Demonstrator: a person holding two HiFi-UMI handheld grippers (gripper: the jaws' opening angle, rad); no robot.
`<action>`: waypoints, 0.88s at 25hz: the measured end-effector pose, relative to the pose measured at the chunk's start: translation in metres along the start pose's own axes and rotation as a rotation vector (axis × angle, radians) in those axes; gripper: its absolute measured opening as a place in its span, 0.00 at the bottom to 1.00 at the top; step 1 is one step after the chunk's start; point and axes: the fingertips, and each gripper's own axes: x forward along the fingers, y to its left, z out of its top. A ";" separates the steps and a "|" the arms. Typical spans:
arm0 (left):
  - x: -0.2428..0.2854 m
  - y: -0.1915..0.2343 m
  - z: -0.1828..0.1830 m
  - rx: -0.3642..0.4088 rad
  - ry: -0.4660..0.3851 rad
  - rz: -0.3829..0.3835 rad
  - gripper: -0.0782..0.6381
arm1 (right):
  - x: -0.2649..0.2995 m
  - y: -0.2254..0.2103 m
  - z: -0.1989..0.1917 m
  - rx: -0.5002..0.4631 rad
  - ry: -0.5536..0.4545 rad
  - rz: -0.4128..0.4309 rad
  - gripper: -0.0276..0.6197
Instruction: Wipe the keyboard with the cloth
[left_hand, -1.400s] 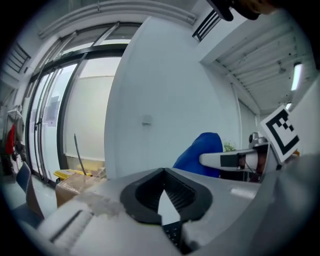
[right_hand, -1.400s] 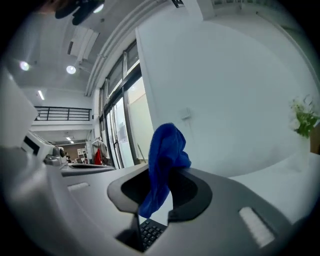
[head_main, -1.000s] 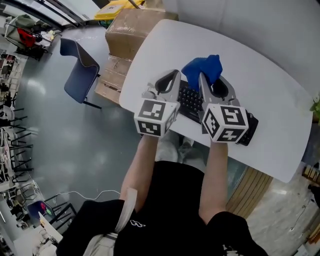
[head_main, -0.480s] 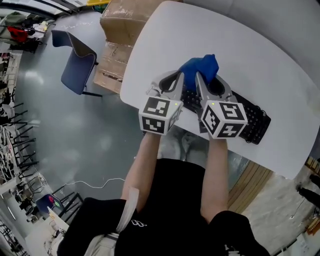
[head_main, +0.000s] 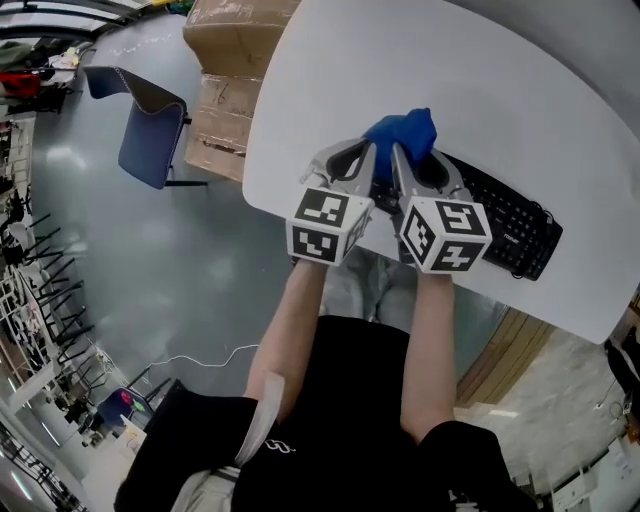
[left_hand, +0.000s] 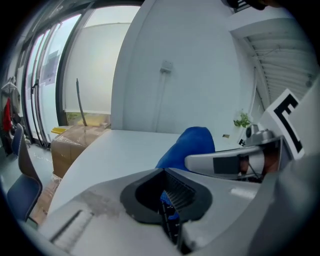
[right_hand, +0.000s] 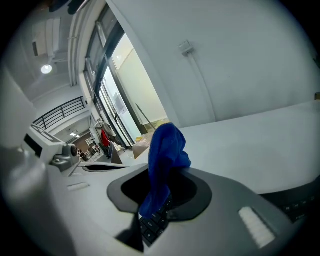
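**Blue cloth held by both tools at the keyboard's left end**

The blue cloth (head_main: 406, 132) stands bunched up over the left end of the black keyboard (head_main: 512, 222), its loose top rising above the tools. The right tool (head_main: 397, 158) is closed on the cloth: in the right gripper view a fold hangs down through the tool's opening and is pinched where the jaws meet, with keyboard keys showing just beneath it. The left tool (head_main: 368, 160) sits just beside the right one, also at the keyboard's left end. Its jaws are closed too, with a strip of the blue cloth caught in the seam between them.

The keyboard lies along the near edge of the white bench (head_main: 480, 80), stretching off to the person's right. On the floor, well to the left of the keyboard, stand cardboard boxes (head_main: 232, 40) and a blue chair (head_main: 140, 125).
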 end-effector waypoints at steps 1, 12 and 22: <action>0.001 0.001 -0.001 0.001 0.008 0.000 0.10 | 0.002 0.000 -0.002 0.007 0.002 -0.003 0.18; 0.022 0.004 -0.024 0.021 0.090 -0.039 0.10 | 0.014 -0.011 -0.031 0.033 0.049 -0.074 0.18; 0.033 0.007 -0.039 -0.024 0.121 -0.051 0.10 | 0.015 -0.019 -0.045 -0.029 0.097 -0.120 0.18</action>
